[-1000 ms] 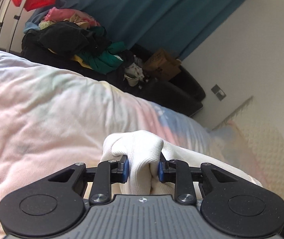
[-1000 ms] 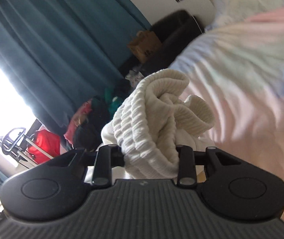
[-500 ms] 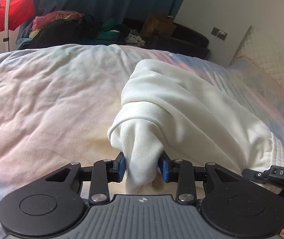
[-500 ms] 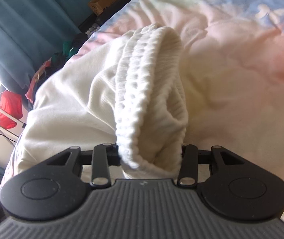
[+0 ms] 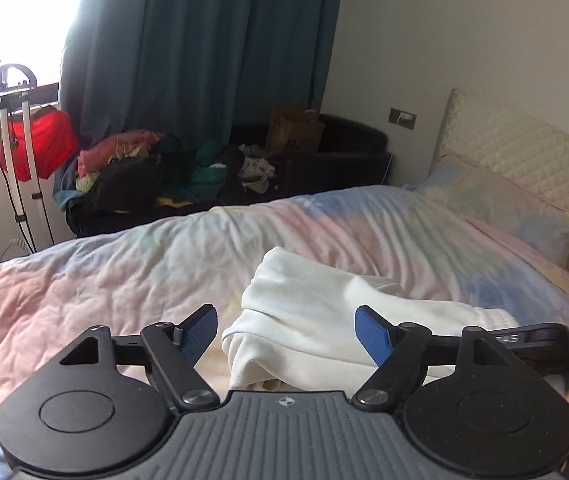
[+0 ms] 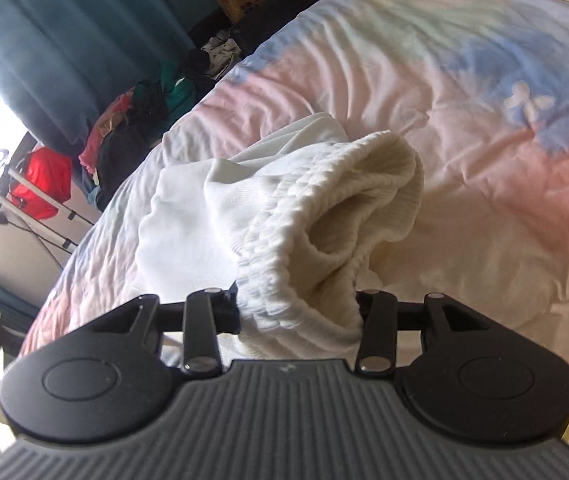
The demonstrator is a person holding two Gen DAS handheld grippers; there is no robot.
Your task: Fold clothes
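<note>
A white garment point(image 5: 324, 320) lies bunched on the pastel duvet point(image 5: 124, 280). My left gripper point(image 5: 286, 326) hovers just above and short of it, its jaws opening wide; the blue pads point(image 5: 372, 330) touch no cloth. In the right wrist view the same white garment point(image 6: 204, 208) stretches away, and my right gripper point(image 6: 298, 306) is shut on its thick ribbed band point(image 6: 344, 200), which bulges out between the black fingers. The right gripper's body shows at the right edge of the left wrist view.
A quilted headboard point(image 5: 524, 160) and pillow point(image 5: 496, 204) stand at the right. Beyond the bed are a dark sofa with a heap of clothes point(image 5: 144, 172), a brown paper bag point(image 5: 292, 128), a teal curtain point(image 5: 204, 40) and a white stand with a red bag point(image 5: 40, 148).
The left gripper let go of the white cloth, opened wide and pulled back and up. The right gripper kept its hold on the ribbed band and lowered the garment onto the duvet.
</note>
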